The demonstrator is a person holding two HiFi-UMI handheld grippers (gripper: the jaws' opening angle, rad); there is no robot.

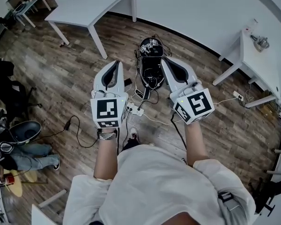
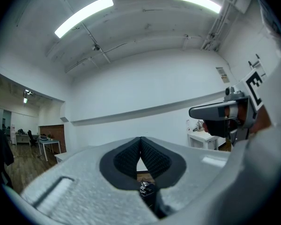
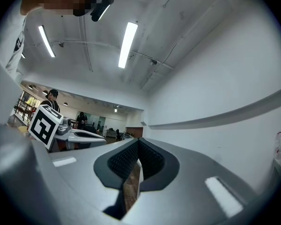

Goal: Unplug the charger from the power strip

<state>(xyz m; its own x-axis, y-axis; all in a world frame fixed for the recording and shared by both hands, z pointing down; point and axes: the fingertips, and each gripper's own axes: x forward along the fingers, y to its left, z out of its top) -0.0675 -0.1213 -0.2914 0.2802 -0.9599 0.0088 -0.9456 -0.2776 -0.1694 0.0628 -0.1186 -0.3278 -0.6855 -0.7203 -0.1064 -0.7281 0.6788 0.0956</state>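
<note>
On the floor lies a white power strip.

Seen from above, the person holds the left gripper at eleven o'clock of their shoe and the right gripper at one o'clock, each with its jaw tips together. Between them, a white power strip lies on the wooden floor among cables. Black gear sits at twelve o'clock, a white table at eleven.
</note>
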